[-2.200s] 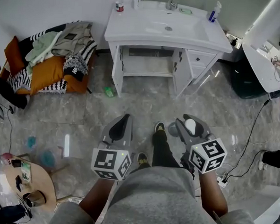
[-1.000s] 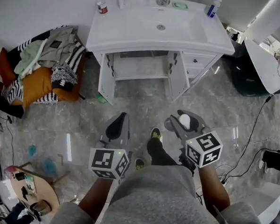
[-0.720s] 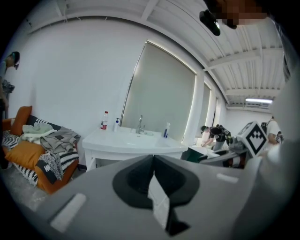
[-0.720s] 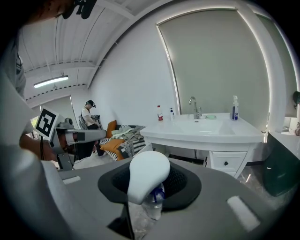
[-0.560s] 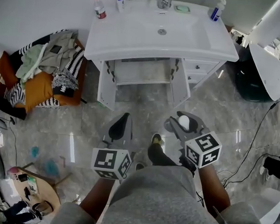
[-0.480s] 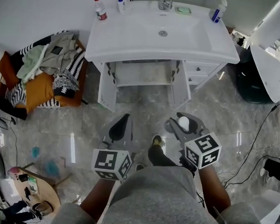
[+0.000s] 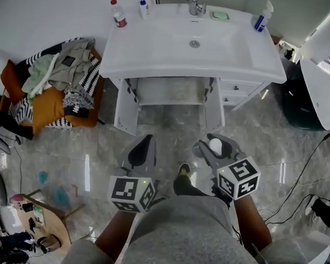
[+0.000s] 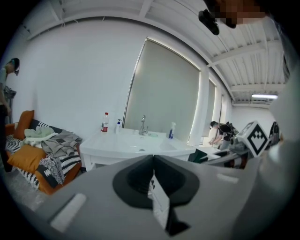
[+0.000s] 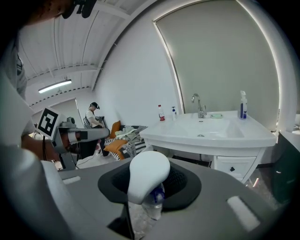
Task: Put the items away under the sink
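floor (image 7: 153,134): glossy grey marble | vanity (image 7: 159,50): white, doors (image 7: 124,106) open | couch (image 7: 44,102): clothes (image 7: 63,61) heaped

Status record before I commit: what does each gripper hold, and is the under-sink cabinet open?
left gripper: shut on a thin flat white item
right gripper: shut on a white-capped clear bottle
cabinet: under the sink, both doors swung open
sink top: red-capped bottle, blue spray bottle
stage: both items in hand, not yet at the cabinet
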Demonstrator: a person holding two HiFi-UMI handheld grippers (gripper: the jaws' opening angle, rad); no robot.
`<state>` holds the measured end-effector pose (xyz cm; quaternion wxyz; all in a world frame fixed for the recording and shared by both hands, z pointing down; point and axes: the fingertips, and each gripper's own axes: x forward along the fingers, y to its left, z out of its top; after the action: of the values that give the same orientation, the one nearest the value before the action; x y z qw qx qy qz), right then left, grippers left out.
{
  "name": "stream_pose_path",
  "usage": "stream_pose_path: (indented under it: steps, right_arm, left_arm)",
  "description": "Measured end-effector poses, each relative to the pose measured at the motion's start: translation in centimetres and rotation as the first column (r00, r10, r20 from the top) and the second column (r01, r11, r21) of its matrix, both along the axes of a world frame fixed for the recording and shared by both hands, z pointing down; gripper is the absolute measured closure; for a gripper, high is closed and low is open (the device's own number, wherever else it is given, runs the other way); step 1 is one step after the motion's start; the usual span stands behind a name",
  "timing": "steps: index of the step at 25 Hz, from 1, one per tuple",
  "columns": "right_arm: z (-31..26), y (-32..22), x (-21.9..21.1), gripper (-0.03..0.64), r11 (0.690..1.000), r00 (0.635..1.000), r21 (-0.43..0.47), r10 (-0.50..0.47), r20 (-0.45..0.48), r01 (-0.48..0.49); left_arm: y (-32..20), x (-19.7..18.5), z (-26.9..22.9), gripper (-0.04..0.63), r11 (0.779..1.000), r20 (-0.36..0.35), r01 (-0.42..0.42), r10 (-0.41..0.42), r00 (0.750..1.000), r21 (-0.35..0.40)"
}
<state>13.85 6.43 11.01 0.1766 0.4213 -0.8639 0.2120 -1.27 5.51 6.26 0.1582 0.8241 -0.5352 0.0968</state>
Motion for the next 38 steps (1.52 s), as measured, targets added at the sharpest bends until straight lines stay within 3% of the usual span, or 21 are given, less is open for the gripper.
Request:
stream_pose_path:
  steps: [24,38]
  right_arm:
    - [0.1,-3.5,-0.2,0.489,0.995,0.995,0.024,-0.095,0.032,0.094]
    - [-0.2,-6.7,-3.1,0.489,0.997,0.997,0.016,-0.072,0.029,0.071]
  left_arm:
    - [-2.4,0.7,-0.5,0.583,0.997,0.034,0.065,-0.066,0.997,0.031]
    - [-5.4,-1.6,0.5,0.583,1.0,0.025,0.03,-0.03,0.999,-0.006]
